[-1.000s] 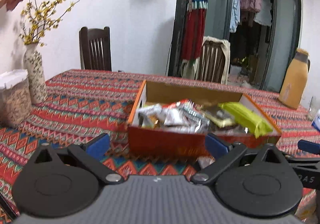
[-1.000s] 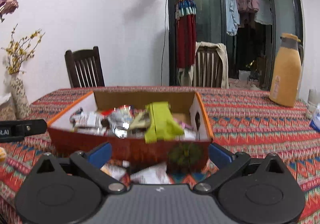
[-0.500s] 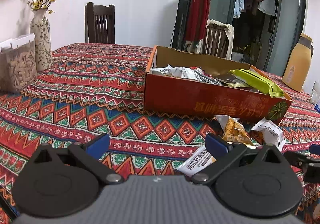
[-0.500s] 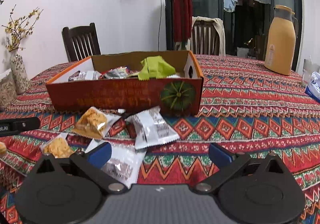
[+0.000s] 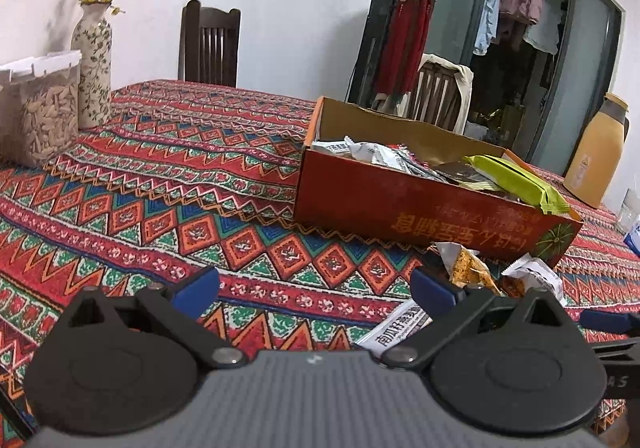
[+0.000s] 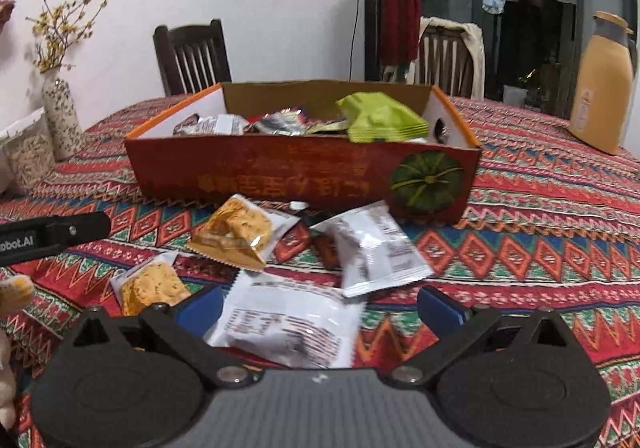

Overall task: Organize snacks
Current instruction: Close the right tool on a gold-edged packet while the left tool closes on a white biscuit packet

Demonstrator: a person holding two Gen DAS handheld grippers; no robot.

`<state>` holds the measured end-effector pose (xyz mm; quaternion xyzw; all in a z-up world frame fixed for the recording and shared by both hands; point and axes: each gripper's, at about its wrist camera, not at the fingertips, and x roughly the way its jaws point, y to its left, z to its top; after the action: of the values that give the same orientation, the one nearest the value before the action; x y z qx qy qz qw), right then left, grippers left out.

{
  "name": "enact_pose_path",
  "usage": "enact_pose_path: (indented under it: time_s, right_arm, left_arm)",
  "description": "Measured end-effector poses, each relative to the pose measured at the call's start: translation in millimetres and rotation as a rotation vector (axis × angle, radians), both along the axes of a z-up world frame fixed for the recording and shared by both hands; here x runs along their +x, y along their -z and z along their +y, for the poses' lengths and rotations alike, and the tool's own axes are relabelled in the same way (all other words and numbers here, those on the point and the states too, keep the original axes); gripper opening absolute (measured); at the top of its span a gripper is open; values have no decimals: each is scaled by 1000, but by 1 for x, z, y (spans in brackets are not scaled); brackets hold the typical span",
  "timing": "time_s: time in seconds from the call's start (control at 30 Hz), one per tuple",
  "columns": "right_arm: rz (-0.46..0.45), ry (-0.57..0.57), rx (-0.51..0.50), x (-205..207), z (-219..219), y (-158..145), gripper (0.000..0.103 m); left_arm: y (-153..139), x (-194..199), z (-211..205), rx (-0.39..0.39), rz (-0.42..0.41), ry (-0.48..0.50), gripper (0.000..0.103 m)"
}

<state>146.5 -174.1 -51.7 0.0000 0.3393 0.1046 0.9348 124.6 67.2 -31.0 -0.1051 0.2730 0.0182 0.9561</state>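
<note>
Two handheld tongs are hovering low over a desk draped in a red patterned cloth. The right tongs are gaping wide and empty, with a white snack packet lying flat between their blue tips. The left tongs are likewise standing apart, holding nothing. Beyond, an orange cardboard box is already holding many snacks, while several loose packets, among them a yellow cracker pack, are lying just in front of it. A good grasp probably means lowering squarely, pinching the packet's edge, then lifting clear over the box's near wall.
</note>
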Motion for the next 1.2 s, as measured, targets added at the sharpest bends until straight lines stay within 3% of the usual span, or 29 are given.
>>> enact_pose_path:
  time_s: [0.2,0.43,0.5,0.87,1.2]
  right_arm:
    - [64,8,-2,15,10,8,103]
    - [51,9,-33,10,13,11,101]
    - [35,-4,-36,7,14,10,94]
    - [-22,-45,-2,-10,9,4,19]
    - [-100,-32,36,-26,-7,-5,15]
  left_arm:
    - [1,0,4,-23,7,-8,103]
    - [2,2,6,-41,18,-12,103]
    - [2,2,7,-45,20,-13,103]
    - [3,3,7,-51,28,-19,103]
    - [4,6,6,-39,45,-22,103]
